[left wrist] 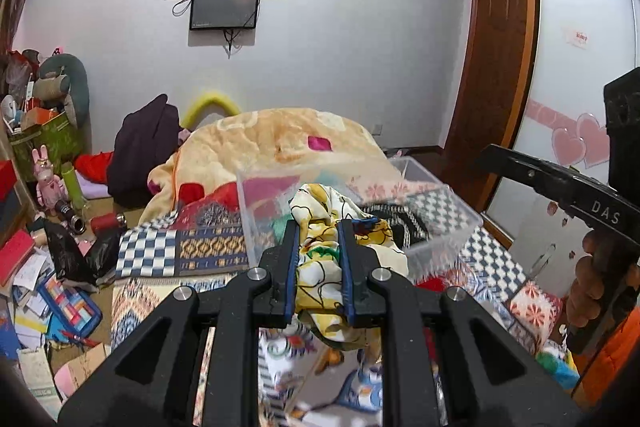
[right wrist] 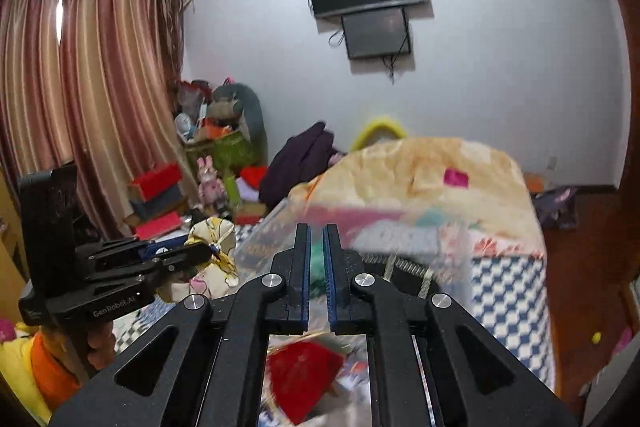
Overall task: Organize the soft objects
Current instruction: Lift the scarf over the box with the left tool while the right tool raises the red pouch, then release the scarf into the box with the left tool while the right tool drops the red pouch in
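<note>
- Printed cloth: soft, smooth, thin.
- Storage box: clear glossy plastic.
- Left gripper: matt black plastic, blue ribbed pads, shiny metal pins.
- Blanket: fluffy.

A cream cloth printed with yellow, green and red cartoon shapes is showing between the blue-padded black fingers of the left gripper. At twelve o'clock a peach blanket is carrying a magenta patch. A blue-and-white checked cover is lying at nine o'clock. In the right wrist view, pinkish-brown striped curtains are hanging at ten o'clock.
</note>
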Action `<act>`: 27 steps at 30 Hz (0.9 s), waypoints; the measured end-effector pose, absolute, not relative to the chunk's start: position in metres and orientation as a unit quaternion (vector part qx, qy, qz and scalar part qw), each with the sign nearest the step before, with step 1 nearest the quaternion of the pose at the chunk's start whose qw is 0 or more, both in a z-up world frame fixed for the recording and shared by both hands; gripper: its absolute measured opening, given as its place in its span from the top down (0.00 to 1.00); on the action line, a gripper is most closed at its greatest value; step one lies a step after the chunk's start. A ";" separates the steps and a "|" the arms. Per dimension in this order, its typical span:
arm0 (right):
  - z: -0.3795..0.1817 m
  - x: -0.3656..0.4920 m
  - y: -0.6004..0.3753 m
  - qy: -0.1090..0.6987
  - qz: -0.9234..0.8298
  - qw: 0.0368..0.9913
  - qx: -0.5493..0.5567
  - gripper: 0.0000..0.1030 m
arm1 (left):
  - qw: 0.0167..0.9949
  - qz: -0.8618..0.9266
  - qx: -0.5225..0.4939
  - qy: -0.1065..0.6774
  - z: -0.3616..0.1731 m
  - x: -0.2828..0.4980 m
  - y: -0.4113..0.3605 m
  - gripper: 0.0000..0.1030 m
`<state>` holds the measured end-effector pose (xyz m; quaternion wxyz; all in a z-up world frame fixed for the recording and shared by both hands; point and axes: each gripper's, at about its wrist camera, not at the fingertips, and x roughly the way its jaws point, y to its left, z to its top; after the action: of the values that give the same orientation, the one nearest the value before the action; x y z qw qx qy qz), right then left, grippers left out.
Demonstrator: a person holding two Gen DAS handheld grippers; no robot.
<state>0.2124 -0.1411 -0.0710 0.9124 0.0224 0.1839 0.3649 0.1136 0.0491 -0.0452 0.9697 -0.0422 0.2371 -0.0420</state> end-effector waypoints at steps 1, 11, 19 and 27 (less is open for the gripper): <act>-0.069 0.215 -0.142 0.183 0.363 0.913 0.022 0.94 | 0.970 -0.041 -0.041 0.236 -0.044 0.115 0.049 0.83; -0.120 0.214 -0.135 0.273 0.378 0.885 -0.001 0.58 | 0.965 -0.037 -0.039 0.256 -0.059 0.113 0.047 0.83; -0.159 0.209 -0.115 0.324 0.403 0.856 -0.018 0.62 | 0.960 -0.047 -0.032 0.274 -0.074 0.089 0.043 0.83; -0.158 0.202 -0.105 0.321 0.423 0.847 -0.032 0.94 | 0.956 -0.045 -0.035 0.289 -0.087 0.084 0.045 0.83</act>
<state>0.2015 -0.1047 -0.1576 0.8468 -0.0320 0.3205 0.4232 0.0839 0.0448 -0.0872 0.9557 -0.0352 0.2888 -0.0455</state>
